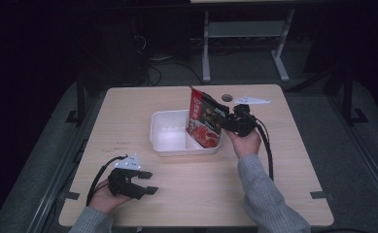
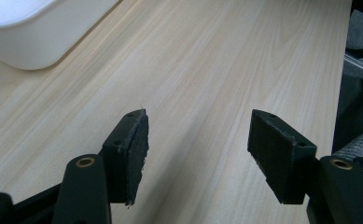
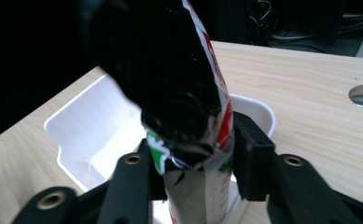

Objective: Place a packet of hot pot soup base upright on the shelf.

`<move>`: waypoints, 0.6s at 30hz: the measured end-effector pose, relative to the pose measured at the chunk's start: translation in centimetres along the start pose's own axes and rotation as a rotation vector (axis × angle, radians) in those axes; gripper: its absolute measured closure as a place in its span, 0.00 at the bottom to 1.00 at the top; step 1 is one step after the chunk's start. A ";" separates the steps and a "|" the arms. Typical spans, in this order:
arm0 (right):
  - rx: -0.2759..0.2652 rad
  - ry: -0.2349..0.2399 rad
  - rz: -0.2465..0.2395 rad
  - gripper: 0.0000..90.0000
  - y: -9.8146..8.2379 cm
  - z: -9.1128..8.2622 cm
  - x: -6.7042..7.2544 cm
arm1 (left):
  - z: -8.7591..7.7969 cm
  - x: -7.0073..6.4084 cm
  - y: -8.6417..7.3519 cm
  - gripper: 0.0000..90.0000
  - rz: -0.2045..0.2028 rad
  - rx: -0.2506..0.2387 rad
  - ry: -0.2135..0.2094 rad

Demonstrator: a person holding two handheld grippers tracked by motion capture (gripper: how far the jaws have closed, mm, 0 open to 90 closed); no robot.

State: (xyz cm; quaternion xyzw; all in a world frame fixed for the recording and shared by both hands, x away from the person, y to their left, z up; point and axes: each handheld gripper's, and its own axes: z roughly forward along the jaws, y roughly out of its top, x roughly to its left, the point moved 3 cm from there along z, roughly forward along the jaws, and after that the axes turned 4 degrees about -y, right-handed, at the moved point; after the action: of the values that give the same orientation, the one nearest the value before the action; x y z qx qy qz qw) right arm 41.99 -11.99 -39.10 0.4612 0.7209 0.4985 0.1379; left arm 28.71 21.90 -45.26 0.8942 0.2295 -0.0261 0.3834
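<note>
High view, packet: my right tool (image 1: 225, 121) holds the red snack packet (image 1: 203, 120) upright over the right end of the white tub (image 1: 169, 145), its lower end inside, so it can settle in rather than tip out.
High view, other hand: my left tool (image 1: 145, 182) rests near the front edge of the counter (image 1: 283, 160), well apart from the tub and out of the way.
Left gripper view: jaws spread wide over bare counter (image 2: 216, 56), holding nothing; the tub's corner (image 2: 34, 42) lies farther off.
Right gripper view: my pads (image 3: 249, 156) flank the packet (image 3: 202, 140) at its crumpled middle, apparently still pinching it, above the tub (image 3: 90, 121).
</note>
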 end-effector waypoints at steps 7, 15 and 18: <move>0.002 0.018 0.015 0.59 0.0 -0.6 -0.3 | 0.0 0.0 0.0 0.42 0.004 0.005 0.002; 0.027 0.048 0.005 0.54 -0.1 -0.8 -0.1 | -0.1 0.1 0.0 0.41 0.004 0.003 0.006; 0.033 0.054 -0.001 0.53 -0.2 -1.0 0.0 | -0.1 0.1 0.0 0.41 0.002 0.004 0.007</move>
State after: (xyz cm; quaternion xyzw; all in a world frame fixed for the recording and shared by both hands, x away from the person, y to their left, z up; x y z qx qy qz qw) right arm 41.24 -12.65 -38.80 0.4493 0.7328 0.4988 0.1112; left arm 28.76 21.99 -45.27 0.8953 0.2300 -0.0230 0.3809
